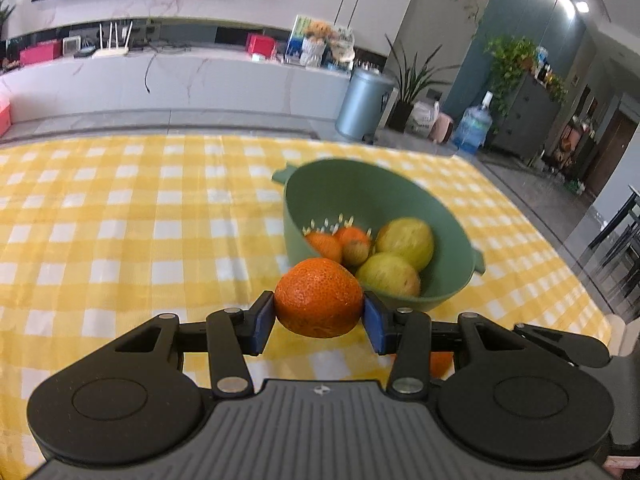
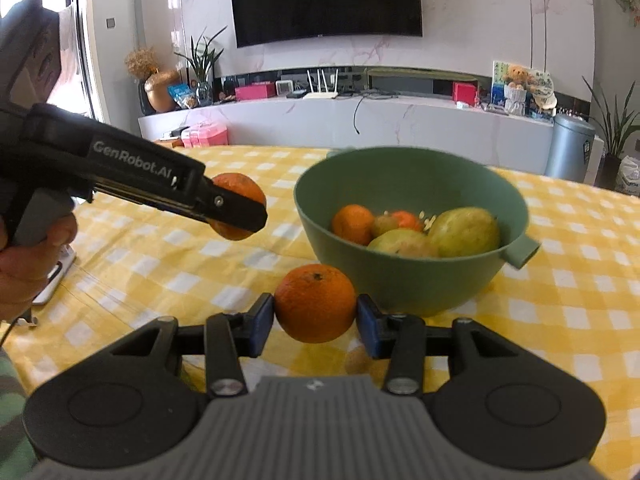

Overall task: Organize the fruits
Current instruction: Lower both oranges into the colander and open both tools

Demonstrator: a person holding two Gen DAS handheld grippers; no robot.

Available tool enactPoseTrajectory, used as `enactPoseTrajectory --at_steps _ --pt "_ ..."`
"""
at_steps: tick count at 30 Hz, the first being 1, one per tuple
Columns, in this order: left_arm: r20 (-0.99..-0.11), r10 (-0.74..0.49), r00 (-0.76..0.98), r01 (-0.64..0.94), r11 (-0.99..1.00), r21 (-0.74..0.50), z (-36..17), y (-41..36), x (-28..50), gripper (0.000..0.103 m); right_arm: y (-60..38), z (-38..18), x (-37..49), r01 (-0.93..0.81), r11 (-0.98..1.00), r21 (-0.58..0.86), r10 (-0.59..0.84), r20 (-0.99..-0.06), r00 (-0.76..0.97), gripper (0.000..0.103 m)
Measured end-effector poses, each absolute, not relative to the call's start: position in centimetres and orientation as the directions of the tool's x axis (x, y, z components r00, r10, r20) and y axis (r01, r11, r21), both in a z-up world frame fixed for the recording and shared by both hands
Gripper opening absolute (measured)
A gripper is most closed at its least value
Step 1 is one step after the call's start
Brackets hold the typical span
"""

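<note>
Transfer step: left gripper [image 1: 319, 317] pinching an orange [image 1: 319, 298], right gripper [image 2: 315, 315] pinching a second orange [image 2: 315, 302], both near green bowl [image 2: 400, 280], apparently awaiting release over its fruit.

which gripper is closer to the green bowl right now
Right, as far as I can tell. The right gripper holds its orange just before the green bowl; the left gripper sits off its left side.

"GenRobot.AI" is printed in pale letters along the left gripper [image 2: 236, 208]'s black body; other labels seem too blurred.
</note>
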State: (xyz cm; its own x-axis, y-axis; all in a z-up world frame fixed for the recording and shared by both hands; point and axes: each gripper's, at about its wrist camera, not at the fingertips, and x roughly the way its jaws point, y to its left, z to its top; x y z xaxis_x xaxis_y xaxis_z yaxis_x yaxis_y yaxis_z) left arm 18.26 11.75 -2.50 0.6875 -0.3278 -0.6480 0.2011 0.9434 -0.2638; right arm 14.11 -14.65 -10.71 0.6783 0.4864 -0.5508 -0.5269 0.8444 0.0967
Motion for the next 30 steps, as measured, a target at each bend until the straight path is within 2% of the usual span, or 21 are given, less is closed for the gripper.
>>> enactPoseTrajectory --at_steps 6,13,24,30 --pt "-0.597 -0.341 0.726 0.222 0.938 -0.267 -1.1 11.1 18.2 0.053 -15.4 -8.3 13.1 -0.53 0.845 0.074 0.491 -0.498 0.715 0.042" --pt "-0.59 -0.343 0.731 0.255 0.939 -0.23 -0.5 9.1 19.5 0.052 -16.0 -6.5 14.0 -0.504 0.863 0.031 0.46 -0.46 0.759 0.042" --pt "-0.623 -0.26 0.738 0.257 0.962 -0.098 -1.6 6.3 22.4 0.052 -16.7 -6.5 18.5 -0.476 0.879 -0.013 0.406 -0.499 0.765 0.042" --pt "-0.622 -0.23 0.748 0.214 0.972 -0.102 -2.4 6.5 24.5 0.052 -15.3 -6.9 21.1 -0.488 0.869 -0.083 0.381 -0.516 0.767 0.042"
